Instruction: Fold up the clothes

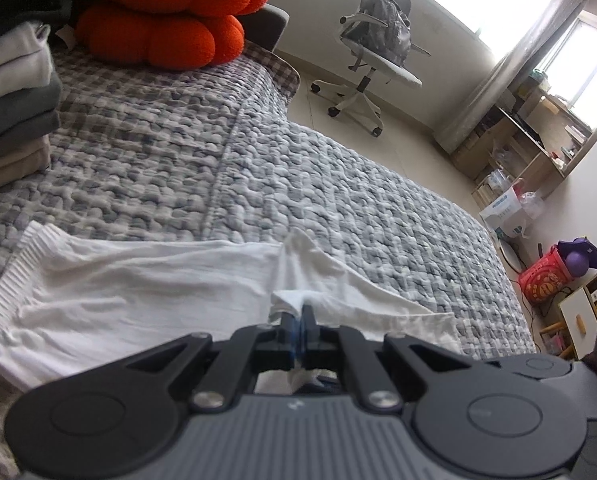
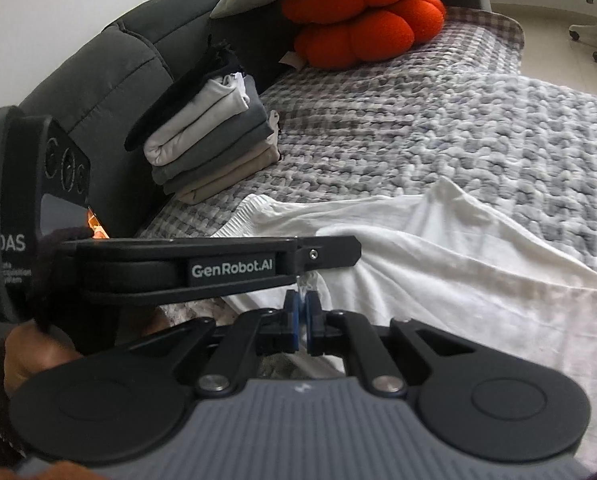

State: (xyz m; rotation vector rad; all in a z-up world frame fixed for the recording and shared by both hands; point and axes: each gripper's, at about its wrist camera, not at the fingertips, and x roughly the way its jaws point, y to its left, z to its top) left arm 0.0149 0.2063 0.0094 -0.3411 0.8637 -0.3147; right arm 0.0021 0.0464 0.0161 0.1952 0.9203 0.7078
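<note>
A white garment [image 1: 138, 292] with a ribbed hem lies spread over the grey checked quilt [image 1: 258, 152] of a bed. My left gripper [image 1: 297, 310] is shut on a bunched fold of the white cloth near its middle edge. In the right wrist view the same white garment [image 2: 438, 264] stretches off to the right. My right gripper [image 2: 301, 300] is shut on a pinch of its near edge. The left gripper's black body [image 2: 218, 270] reaches across just above my right fingertips, so both grips sit close together.
A stack of folded grey, white and beige clothes [image 2: 214, 136] stands by the dark headboard [image 2: 98, 80]. Orange cushions [image 2: 362, 16] lie at the bed's head. Beyond the bed's far edge are an office chair [image 1: 374, 48], shelves [image 1: 530, 148] and a red bag [image 1: 546, 276] on the floor.
</note>
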